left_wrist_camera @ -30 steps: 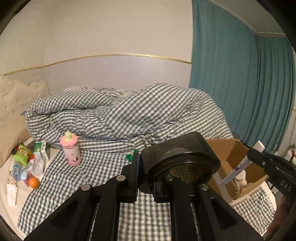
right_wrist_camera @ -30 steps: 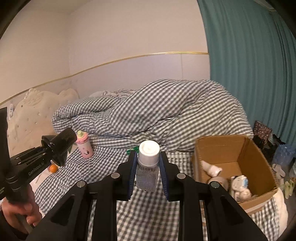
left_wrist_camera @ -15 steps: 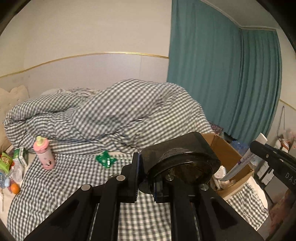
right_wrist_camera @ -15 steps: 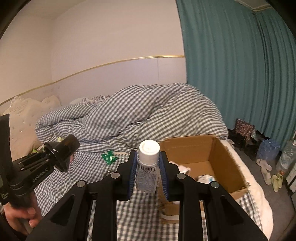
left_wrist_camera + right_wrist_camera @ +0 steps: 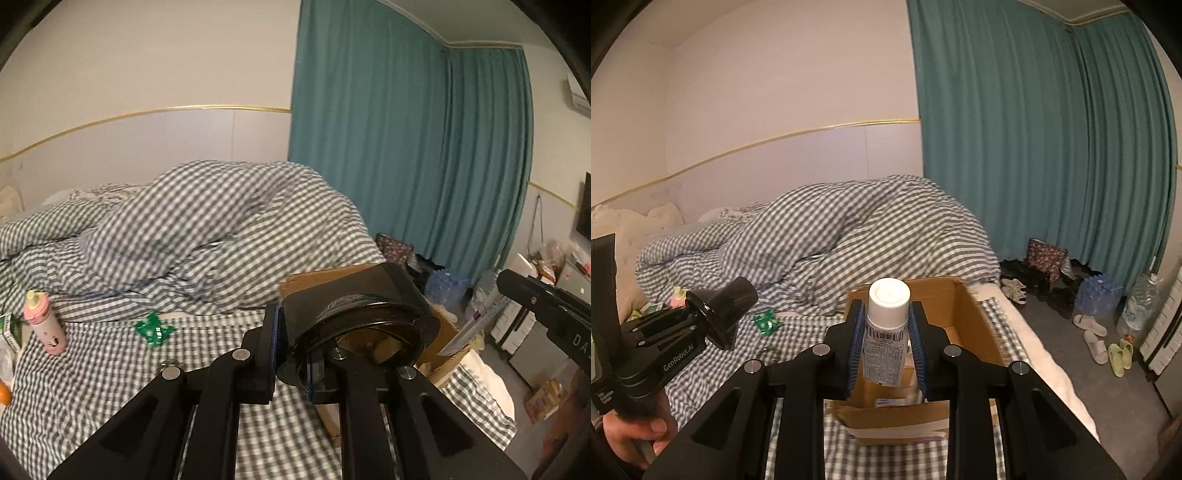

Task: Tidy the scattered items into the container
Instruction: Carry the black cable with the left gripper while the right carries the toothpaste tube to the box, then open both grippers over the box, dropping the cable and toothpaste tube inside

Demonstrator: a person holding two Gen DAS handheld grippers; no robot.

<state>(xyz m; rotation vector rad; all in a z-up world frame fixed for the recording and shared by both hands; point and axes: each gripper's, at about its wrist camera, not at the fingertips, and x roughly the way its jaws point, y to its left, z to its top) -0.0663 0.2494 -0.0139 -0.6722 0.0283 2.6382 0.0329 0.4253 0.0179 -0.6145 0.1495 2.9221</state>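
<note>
Over the checked bed, the right gripper [image 5: 886, 347] clamps a white-capped tube [image 5: 886, 332] upright between its blue pads, right above the open cardboard box [image 5: 975, 325]. The left gripper [image 5: 295, 354] pinches the rim of a black funnel-shaped object [image 5: 354, 317], close beside the box. A pink bottle [image 5: 46, 321] and green packet [image 5: 153, 329] lie on the sheet.

A bedroom in a home: unmade bed [image 5: 713, 354] w/ gray checked duvet [image 5: 849, 236], padded headboard [image 5: 635, 229], teal floor-length curtains [image 5: 1034, 147], slippers [image 5: 1095, 334] & water bottles [image 5: 1099, 295] on the floor.
</note>
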